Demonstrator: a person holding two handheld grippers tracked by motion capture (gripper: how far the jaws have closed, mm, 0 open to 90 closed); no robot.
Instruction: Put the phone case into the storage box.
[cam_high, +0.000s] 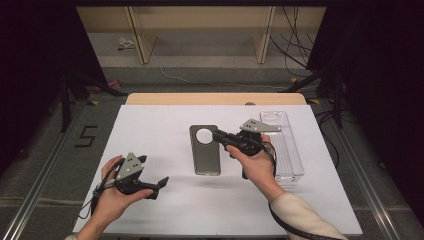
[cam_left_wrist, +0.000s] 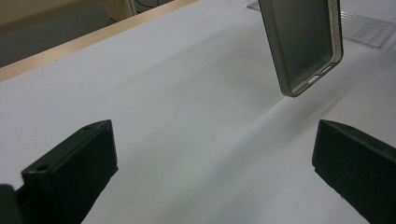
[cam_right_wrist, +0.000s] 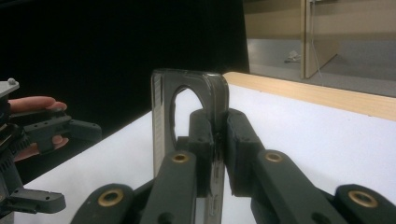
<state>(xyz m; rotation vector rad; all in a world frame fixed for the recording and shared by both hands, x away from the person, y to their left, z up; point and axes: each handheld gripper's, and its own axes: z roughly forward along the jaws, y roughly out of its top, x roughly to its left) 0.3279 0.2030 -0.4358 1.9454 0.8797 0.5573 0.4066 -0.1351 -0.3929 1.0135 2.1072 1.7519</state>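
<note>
Smoky-grey case: the phone case (cam_high: 205, 149) hangs above my white table (cam_high: 150, 130), mid-table.
Right gripper (cam_right_wrist: 215, 140): I have it pinching the case's edge beside the round cutout.
Left gripper (cam_high: 159, 186): spread wide, nothing between, near-left.

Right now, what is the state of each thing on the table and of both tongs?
Phone case: gripped at its camera-hole end, lifted off the table.
Right tongs: shut on the phone case.
Left tongs: open, nothing between the jaws.
Clear plastic tray: lying flat on the white table.
</note>
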